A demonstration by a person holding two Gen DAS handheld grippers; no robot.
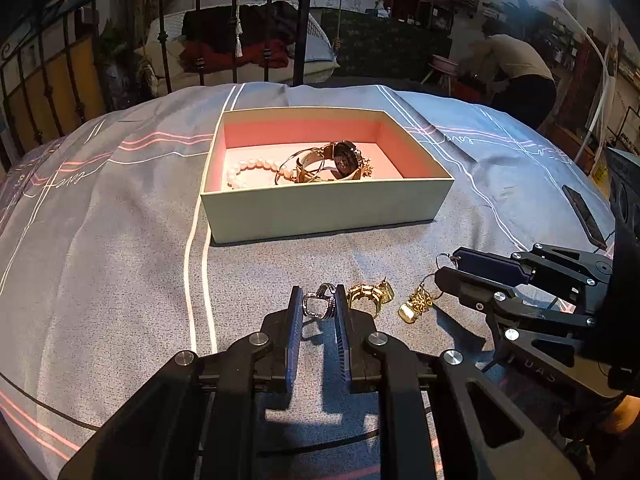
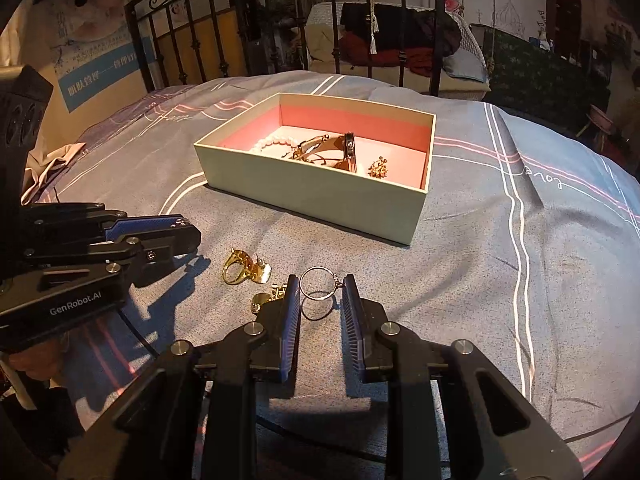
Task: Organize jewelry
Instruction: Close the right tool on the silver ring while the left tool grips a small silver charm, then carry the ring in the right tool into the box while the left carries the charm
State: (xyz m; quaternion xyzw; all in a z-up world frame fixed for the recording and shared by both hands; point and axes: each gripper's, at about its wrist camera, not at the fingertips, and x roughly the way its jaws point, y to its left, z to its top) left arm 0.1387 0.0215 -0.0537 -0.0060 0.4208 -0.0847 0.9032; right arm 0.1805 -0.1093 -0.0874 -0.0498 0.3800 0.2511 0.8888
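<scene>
An open box [image 1: 320,208] with a pink inside sits on the bed and holds a pearl bracelet [image 1: 250,168], gold bangles and a watch [image 1: 346,158]; it also shows in the right wrist view [image 2: 320,196]. My left gripper [image 1: 319,304] is shut on a silver ring [image 1: 318,306], low over the bedspread. A gold ring [image 1: 370,294] lies just right of it. My right gripper [image 2: 320,294] is open around a thin silver hoop earring [image 2: 318,283], which stands between the fingers. The hoop's gold charm [image 1: 416,306] lies beside the left finger.
The bed has a grey-blue bedspread [image 1: 120,220] with white and pink lines. A black iron bed frame [image 1: 160,40] stands behind the box. A dark phone [image 1: 584,216] lies at the bed's right edge. A person bends over in the far room.
</scene>
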